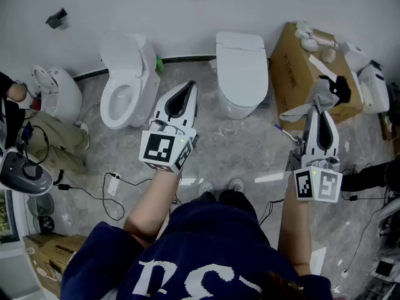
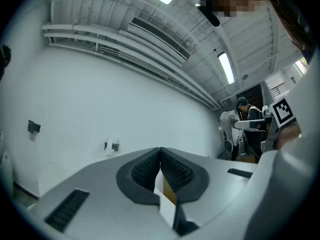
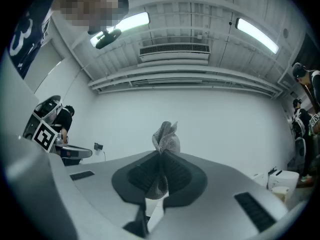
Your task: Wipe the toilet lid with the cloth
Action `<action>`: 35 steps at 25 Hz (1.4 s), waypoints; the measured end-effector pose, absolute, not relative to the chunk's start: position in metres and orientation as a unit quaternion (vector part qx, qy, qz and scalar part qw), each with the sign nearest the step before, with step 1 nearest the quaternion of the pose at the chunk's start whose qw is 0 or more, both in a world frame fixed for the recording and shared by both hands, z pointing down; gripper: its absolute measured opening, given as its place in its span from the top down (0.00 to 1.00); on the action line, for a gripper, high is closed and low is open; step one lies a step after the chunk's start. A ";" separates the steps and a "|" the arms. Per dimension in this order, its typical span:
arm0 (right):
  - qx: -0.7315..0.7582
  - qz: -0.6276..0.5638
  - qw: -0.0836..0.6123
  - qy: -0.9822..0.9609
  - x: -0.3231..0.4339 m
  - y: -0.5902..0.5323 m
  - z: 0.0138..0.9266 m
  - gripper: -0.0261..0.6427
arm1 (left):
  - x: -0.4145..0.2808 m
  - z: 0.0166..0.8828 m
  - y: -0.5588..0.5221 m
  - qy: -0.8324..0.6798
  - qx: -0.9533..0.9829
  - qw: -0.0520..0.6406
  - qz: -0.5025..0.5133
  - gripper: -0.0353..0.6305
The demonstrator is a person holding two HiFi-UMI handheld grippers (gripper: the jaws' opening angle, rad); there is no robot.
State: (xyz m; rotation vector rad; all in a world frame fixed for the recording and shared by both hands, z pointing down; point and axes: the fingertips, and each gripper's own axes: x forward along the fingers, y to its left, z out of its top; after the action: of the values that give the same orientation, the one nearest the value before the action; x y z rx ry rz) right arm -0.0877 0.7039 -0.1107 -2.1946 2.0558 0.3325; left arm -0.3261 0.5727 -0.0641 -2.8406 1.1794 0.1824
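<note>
Three toilets (image 1: 128, 80) along wall, upper frame. Closed toilet lid (image 1: 240, 55) centre, open floor (image 1: 237, 145) before it. Left hand-held gripper (image 1: 185, 92) jaws together, empty. Right hand-held gripper (image 1: 321, 112) clamps one cloth (image 1: 307, 107), right of frame, against cardboard box (image 1: 300, 67).

Much of the cloth (image 3: 166, 136) vanishes between the jaws of the right gripper (image 3: 161, 156); the head view's left edge crops a person (image 1: 14, 94).

The head view looks steeply down from above the person's shoulders onto the left gripper (image 1: 190, 86), the right gripper (image 1: 321, 102), the floor (image 1: 244, 149) and the toilets (image 1: 240, 67) in the upper frame. Each gripper view sits close behind its own jaws, tilted upward. Both share the white wall (image 2: 100, 109) and the ceiling (image 2: 125, 9).
</note>
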 end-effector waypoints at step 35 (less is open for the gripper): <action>-0.642 0.090 0.114 0.753 0.017 0.485 -0.117 0.90 | -0.215 -0.061 0.398 0.422 -0.906 0.027 0.037 0.92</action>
State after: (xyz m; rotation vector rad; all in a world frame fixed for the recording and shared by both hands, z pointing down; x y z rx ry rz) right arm 0.0168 0.4853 -0.1169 -1.8832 2.2078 0.2651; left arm -0.2153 0.3982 -0.0607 -2.7966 1.3024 0.1151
